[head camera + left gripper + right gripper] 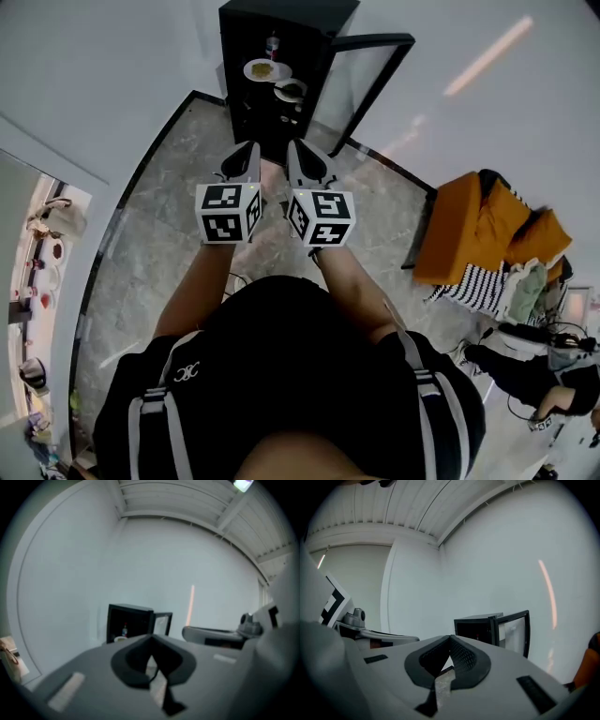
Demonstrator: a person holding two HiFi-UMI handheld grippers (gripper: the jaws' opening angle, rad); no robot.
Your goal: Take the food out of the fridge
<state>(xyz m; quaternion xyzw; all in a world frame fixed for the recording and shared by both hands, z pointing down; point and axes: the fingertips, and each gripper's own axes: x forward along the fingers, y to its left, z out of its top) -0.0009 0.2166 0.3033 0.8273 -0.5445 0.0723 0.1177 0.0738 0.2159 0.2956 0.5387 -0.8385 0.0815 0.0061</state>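
The grey marbled floor (159, 234) takes up most of the head view. A dark border strip runs along its edge from the fridge toward 8 o'clock, and another runs toward 3 o'clock. The stretch of floor between the person and the fridge is bare, so there is room straight ahead at 12 o'clock.

An orange armchair (469, 234) stands at 3 o'clock, well apart from the arms. A striped cloth (473, 281) lies at its foot.

The black fridge (281, 23) stands against the white wall at 12 o'clock. Its glass door (361, 80) is swung wide toward 1 o'clock, which leaves the front open and the left side clear of the door's edge.

The left claw (251, 147) and the right claw (298, 147) are held side by side and pointed at the fridge, short of it, with a narrow gap between them. In its own view the left claw (151, 641) has its jaws pressed together with nothing between them. The right claw (450, 640) is likewise closed and empty.

Inside the fridge a white plate of food (266, 69) sits on a shelf. A second dish (290, 91) lies just below it toward 5 o'clock, and a small bottle (272, 44) stands above them at 12 o'clock.

The bottle's label is too small to read. A white emblem (186, 372) on the person's black shirt cannot be made out as letters.
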